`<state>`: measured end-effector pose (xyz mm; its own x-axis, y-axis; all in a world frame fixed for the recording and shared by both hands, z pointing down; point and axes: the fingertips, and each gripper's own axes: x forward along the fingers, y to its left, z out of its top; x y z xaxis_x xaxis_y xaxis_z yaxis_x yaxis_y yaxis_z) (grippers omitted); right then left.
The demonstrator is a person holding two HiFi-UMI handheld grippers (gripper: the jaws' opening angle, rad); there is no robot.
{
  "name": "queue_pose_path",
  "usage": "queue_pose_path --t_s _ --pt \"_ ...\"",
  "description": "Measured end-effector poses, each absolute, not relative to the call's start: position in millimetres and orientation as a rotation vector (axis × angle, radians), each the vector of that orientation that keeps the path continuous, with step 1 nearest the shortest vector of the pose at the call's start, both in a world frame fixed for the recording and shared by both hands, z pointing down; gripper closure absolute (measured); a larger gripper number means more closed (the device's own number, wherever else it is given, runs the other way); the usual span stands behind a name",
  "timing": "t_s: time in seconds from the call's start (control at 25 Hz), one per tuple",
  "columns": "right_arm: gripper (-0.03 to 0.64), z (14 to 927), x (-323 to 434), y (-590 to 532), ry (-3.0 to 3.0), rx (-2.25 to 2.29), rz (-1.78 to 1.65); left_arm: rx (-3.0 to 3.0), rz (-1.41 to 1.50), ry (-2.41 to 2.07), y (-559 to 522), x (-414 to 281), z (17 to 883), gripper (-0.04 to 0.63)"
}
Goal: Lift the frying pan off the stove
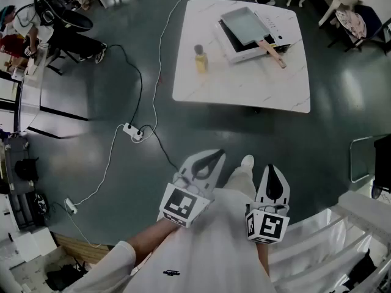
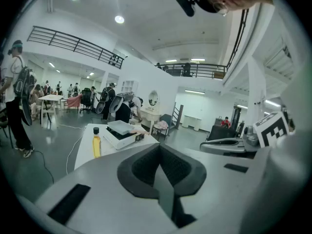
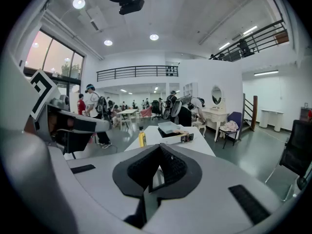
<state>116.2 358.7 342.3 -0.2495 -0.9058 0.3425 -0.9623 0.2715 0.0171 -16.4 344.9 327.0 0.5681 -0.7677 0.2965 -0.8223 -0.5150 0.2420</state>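
Observation:
A rectangular grey frying pan (image 1: 245, 25) with a wooden handle sits on a white portable stove (image 1: 259, 39) on the white table (image 1: 244, 84) ahead. The same frying pan (image 2: 120, 126) and stove (image 2: 122, 136) appear small and far off in the left gripper view, and the pan (image 3: 169, 127) likewise in the right gripper view. My left gripper (image 1: 215, 158) and right gripper (image 1: 274, 177) are held low near my body, well short of the table. Both are shut with nothing between their jaws.
A yellow bottle (image 1: 200, 58) stands on the table left of the stove. A white cable and power strip (image 1: 132, 131) lie on the dark floor between me and the table. Chairs and other tables stand around, and people are in the background.

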Motion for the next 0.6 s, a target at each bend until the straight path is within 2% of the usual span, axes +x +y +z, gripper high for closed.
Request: queue_pose_path --t_s 0.28,0.6 --pt "0.618 325.7 43.9 377.3 -2.325 1.667 0.202 2.48 0.259 -1.276 367.5 -63.7 326.5 0.594" --pt "0.618 311.0 55.0 371.4 -2.351 1.668 0.192 2.453 0.235 -1.271 374.2 -54.0 324.5 0.594"
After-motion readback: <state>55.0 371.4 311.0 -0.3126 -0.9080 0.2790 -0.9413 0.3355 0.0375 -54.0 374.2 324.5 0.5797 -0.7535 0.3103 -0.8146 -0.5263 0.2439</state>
